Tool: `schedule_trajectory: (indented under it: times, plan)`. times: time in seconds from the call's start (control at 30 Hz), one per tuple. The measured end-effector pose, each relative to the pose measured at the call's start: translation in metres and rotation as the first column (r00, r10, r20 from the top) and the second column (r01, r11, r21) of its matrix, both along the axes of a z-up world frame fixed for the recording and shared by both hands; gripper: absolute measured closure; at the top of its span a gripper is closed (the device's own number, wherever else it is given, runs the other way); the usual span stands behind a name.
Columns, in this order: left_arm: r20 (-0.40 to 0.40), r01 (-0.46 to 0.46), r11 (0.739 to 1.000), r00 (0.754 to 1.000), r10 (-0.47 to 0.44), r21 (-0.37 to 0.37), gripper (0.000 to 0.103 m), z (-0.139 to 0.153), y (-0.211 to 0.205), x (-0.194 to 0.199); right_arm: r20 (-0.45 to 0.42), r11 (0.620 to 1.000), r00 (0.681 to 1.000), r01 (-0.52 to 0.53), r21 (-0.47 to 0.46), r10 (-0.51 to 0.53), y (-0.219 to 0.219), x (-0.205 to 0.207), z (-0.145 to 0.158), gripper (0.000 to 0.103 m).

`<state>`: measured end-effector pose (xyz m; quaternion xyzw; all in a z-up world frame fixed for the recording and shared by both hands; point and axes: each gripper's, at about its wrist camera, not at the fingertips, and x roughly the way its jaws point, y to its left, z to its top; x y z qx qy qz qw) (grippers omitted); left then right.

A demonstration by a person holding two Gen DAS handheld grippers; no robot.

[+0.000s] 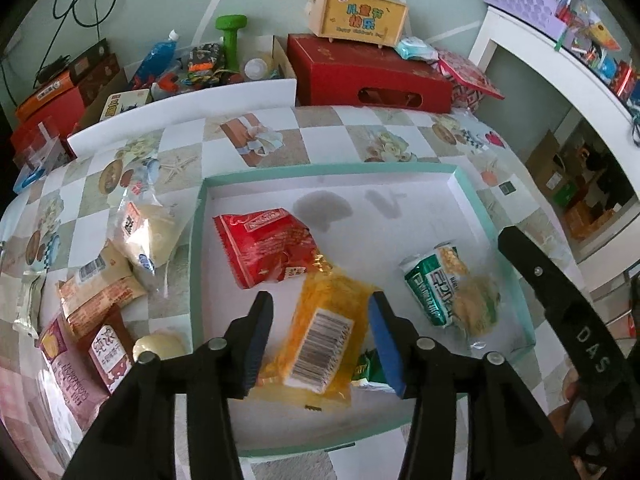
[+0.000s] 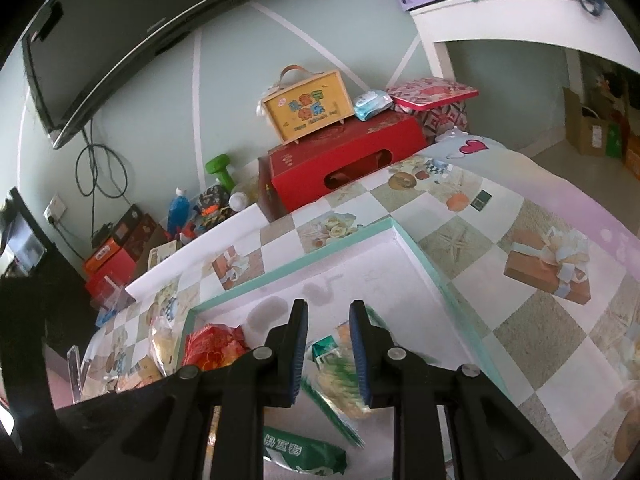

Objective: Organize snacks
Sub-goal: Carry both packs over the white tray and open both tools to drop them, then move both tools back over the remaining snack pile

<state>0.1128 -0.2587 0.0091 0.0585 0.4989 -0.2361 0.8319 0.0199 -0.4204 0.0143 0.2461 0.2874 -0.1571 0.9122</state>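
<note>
A white tray with a teal rim (image 1: 400,200) lies on the patterned table. In it are a red packet (image 1: 268,248), a yellow packet with a barcode (image 1: 320,328) and a green-and-clear packet (image 1: 448,292). My left gripper (image 1: 322,320) stands open over the yellow packet, which lies flat between the blue pads with no pad pressing on it. A small green wrapper (image 1: 366,372) peeks out beside its right finger. My right gripper (image 2: 329,344) hovers over the tray (image 2: 380,272) with its jaws nearly together and nothing visibly clamped. The green-and-clear packet (image 2: 336,384) shows blurred below the gap.
Several loose snack packets (image 1: 100,292) lie on the table left of the tray. A red box (image 1: 360,76) with a yellow carry case (image 1: 360,12) stands at the back. A white board (image 1: 180,108) borders the rear left. The table drops off at the right (image 2: 580,184).
</note>
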Motion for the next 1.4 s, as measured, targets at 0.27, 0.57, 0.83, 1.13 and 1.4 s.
schedule_trajectory:
  times: [0.27,0.57,0.83,1.13,1.4]
  plan:
    - [0.0,-0.042,0.999,0.999,0.042,-0.033,0.043,0.004,0.021,0.003,-0.023,1.0,1.0,0.02,-0.009,-0.02,-0.001,0.0,-0.001,0.06]
    - [-0.012,-0.128,0.991,0.992,0.128,-0.046,0.012,-0.004,0.051,0.012,-0.055,0.999,0.998,0.002,-0.037,-0.004,0.007,0.007,-0.001,0.018]
    - [-0.025,-0.156,0.986,0.988,0.155,-0.061,0.008,-0.008,0.072,0.016,-0.077,0.995,0.997,-0.019,-0.096,0.012,0.017,0.014,-0.001,0.0]
    - [-0.05,-0.211,0.976,0.977,0.209,-0.045,0.008,-0.018,0.108,0.025,-0.124,0.991,0.992,-0.02,-0.129,0.004,0.028,0.025,-0.005,0.0]
    - [-0.057,-0.236,0.972,0.97,0.236,-0.008,0.008,-0.029,0.136,0.025,-0.173,0.992,0.985,-0.009,-0.126,-0.013,0.033,0.033,-0.01,0.0]
